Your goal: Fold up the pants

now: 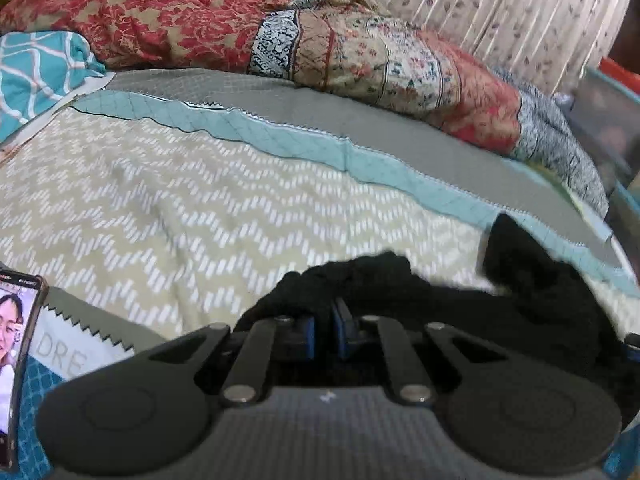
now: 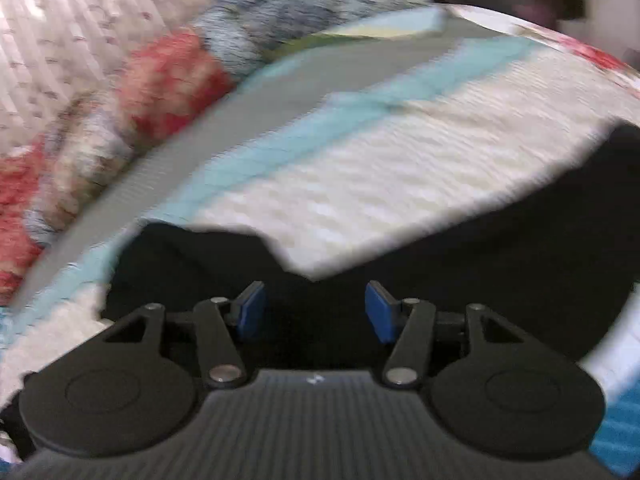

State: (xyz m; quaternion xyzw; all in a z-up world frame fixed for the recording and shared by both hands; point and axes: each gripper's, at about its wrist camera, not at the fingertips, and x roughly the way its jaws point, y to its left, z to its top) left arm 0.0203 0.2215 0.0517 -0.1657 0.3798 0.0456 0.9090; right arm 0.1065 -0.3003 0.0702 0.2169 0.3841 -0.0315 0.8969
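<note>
The black pants (image 1: 500, 296) lie on a bed quilt with a beige and white chevron pattern (image 1: 180, 208). My left gripper (image 1: 323, 330) is shut on a bunched fold of the pants, blue pads pinching the black cloth. In the right wrist view, which is blurred by motion, the pants (image 2: 500, 236) spread across the lower half of the frame. My right gripper (image 2: 316, 312) is open, its blue pads (image 2: 250, 312) wide apart just above the black cloth, holding nothing.
A red floral blanket (image 1: 168, 20) and patchwork quilt (image 1: 400, 64) are piled along the far side of the bed by a curtain (image 1: 500, 8). A phone (image 1: 16, 360) with a lit screen stands at the left edge. A teal pillow (image 1: 36, 68) lies at far left.
</note>
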